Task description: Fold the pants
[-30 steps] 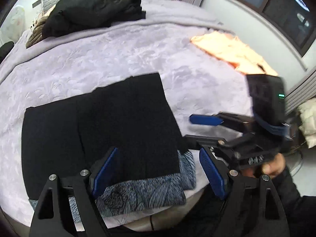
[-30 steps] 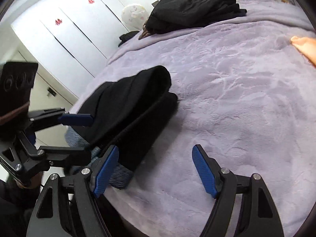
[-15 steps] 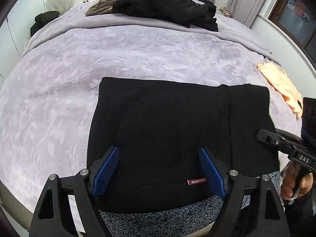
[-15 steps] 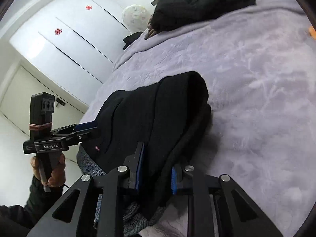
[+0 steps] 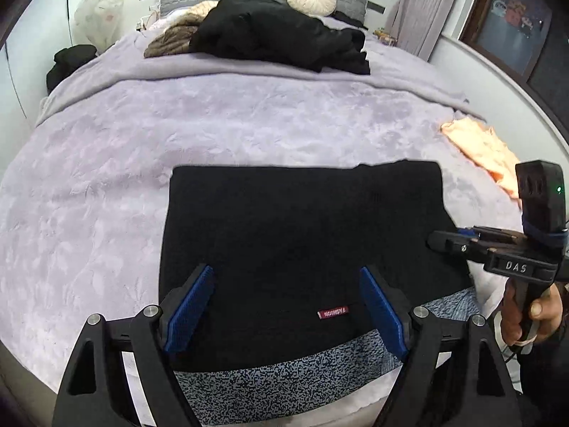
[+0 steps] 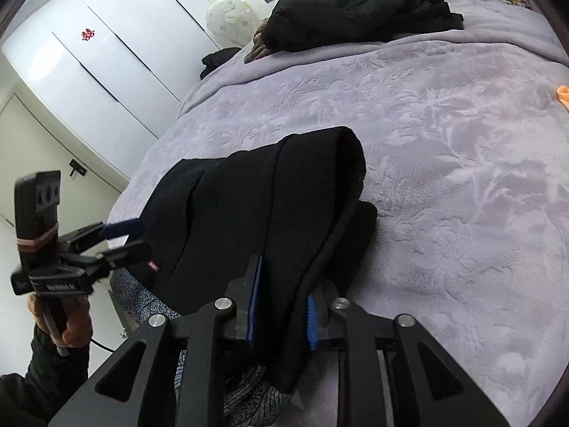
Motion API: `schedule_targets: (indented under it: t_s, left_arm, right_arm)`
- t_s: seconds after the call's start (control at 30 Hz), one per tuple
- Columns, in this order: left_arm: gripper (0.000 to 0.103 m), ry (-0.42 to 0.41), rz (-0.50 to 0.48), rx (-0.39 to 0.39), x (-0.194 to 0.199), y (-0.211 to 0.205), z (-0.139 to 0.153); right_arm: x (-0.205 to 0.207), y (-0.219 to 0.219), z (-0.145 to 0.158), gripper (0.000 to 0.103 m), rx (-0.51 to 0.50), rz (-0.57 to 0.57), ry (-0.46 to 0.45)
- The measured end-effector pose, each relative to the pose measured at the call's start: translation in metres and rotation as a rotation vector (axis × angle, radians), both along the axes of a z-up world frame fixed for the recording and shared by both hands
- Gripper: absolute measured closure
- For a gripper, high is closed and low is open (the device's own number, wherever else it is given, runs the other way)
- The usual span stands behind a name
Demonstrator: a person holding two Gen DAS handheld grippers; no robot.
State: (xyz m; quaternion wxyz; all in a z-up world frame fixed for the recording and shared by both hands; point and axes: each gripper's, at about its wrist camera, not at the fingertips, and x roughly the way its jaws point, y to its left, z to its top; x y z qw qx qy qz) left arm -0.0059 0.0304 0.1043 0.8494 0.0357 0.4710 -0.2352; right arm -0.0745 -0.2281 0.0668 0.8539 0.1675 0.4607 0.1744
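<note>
Black-framed left gripper (image 5: pixel 286 306) and right gripper (image 6: pixel 281 306) — blue pads, silver screws, dark sleeves.

Open lavender bed (image 5: pixel 149 163) stretches beyond the folded pants (image 5: pixel 302 227); a black clothes pile (image 5: pixel 281 32) blocks the headboard end, orange cloth (image 5: pixel 480 149) the right edge.

Left tool (image 5: pixel 286 306) gapes wide, tilted downward; right tool (image 6: pixel 281 307) clamps a thick fold.

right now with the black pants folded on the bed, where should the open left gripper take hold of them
Grip the near-left corner of the black pants, coming from the bed's foot: that edge lies flat between the left gripper's open jaws, mirroring the right gripper clamped on the right edge.
</note>
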Motion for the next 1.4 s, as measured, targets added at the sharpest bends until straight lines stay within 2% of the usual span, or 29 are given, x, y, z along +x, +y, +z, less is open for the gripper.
schedule_targets:
  t_s: [0.07, 0.13, 0.2, 0.23, 0.3, 0.37, 0.4, 0.47, 0.5, 0.6, 0.67, 0.73, 0.8, 0.93, 0.97, 1.07, 1.1, 1.17, 1.23, 1.33, 1.4]
  left_arm:
    - [0.019, -0.035, 0.009, 0.002, 0.006, 0.002, 0.013]
    - [0.014, -0.042, 0.009, 0.013, 0.02, -0.001, 0.017]
    - [0.001, -0.041, 0.024, 0.042, 0.04, -0.009, 0.014]
    - [0.001, -0.042, 0.03, 0.051, 0.049, -0.013, 0.011]
    - [0.001, -0.014, 0.027, 0.074, 0.071, -0.025, 0.001]
    - [0.001, 0.022, 0.021, 0.103, 0.088, -0.033, -0.016]
    - [0.001, 0.068, 0.046, 0.148, 0.098, -0.035, -0.032]
    - [0.001, 0.095, 0.097, 0.243, 0.11, -0.032, -0.056]
    - [0.0, 0.125, 0.111, 0.238, 0.114, -0.027, -0.066]
    - [0.0, 0.274, 0.145, 0.03, 0.125, 0.002, -0.081]
    - [0.0, 0.307, 0.178, -0.042, 0.125, 0.018, -0.083]
    - [0.0, 0.238, 0.231, -0.035, 0.112, 0.032, -0.066]
    - [0.0, 0.141, 0.245, -0.001, 0.089, 0.041, -0.044]
    - [0.0, -0.014, 0.187, 0.058, 0.026, 0.045, -0.014]
    - [0.0, -0.037, 0.174, 0.091, 0.015, 0.042, -0.014]
    - [0.0, -0.094, 0.174, 0.308, -0.011, 0.034, -0.037]
    - [0.0, -0.095, 0.171, 0.316, -0.014, 0.036, -0.047]
    - [0.0, -0.113, 0.181, 0.263, -0.018, 0.047, -0.053]
    - [0.0, -0.093, 0.186, 0.215, -0.02, 0.058, -0.054]
    - [0.0, -0.057, 0.208, 0.163, -0.023, 0.07, -0.046]
    - [0.0, -0.111, 0.219, 0.201, -0.03, 0.069, -0.038]
  right_arm:
    - [-0.006, 0.0, 0.019, 0.069, -0.114, -0.064, -0.061]
    - [-0.009, 0.007, 0.041, 0.06, -0.208, -0.099, -0.168]
    - [-0.004, 0.019, 0.055, 0.03, -0.213, -0.06, -0.223]
    - [0.005, 0.032, 0.058, 0.026, -0.214, -0.022, -0.23]
    - [0.03, 0.058, 0.056, 0.024, -0.241, 0.042, -0.224]
    - [0.061, 0.08, 0.044, 0.024, -0.294, 0.067, -0.172]
    - [0.076, 0.086, 0.034, 0.025, -0.321, 0.063, -0.125]
    - [0.097, 0.087, 0.011, 0.031, -0.372, 0.046, -0.019]
    - [0.103, 0.084, 0.002, 0.037, -0.378, 0.033, 0.022]
    - [0.1, 0.073, -0.004, 0.037, -0.345, 0.015, 0.039]
    - [0.095, 0.07, -0.002, 0.037, -0.334, 0.008, 0.027]
    - [0.079, 0.065, 0.013, 0.037, -0.3, -0.028, -0.023]
    - [0.056, 0.066, 0.028, 0.031, -0.312, -0.034, -0.077]
    - [-0.004, 0.088, 0.042, 0.023, -0.335, 0.073, -0.168]
    - [-0.014, 0.095, 0.038, 0.023, -0.352, 0.107, -0.172]
    - [-0.029, 0.108, 0.009, 0.023, -0.449, 0.143, -0.127]
    - [-0.033, 0.107, 0.001, 0.023, -0.468, 0.146, -0.135]
    - [-0.043, 0.106, -0.005, 0.023, -0.53, 0.139, -0.174]
    - [-0.048, 0.098, -0.005, 0.02, -0.548, 0.121, -0.17]
    - [-0.047, 0.074, -0.007, 0.016, -0.442, 0.073, -0.081]
    - [-0.054, 0.068, 0.003, 0.016, -0.408, 0.039, -0.093]
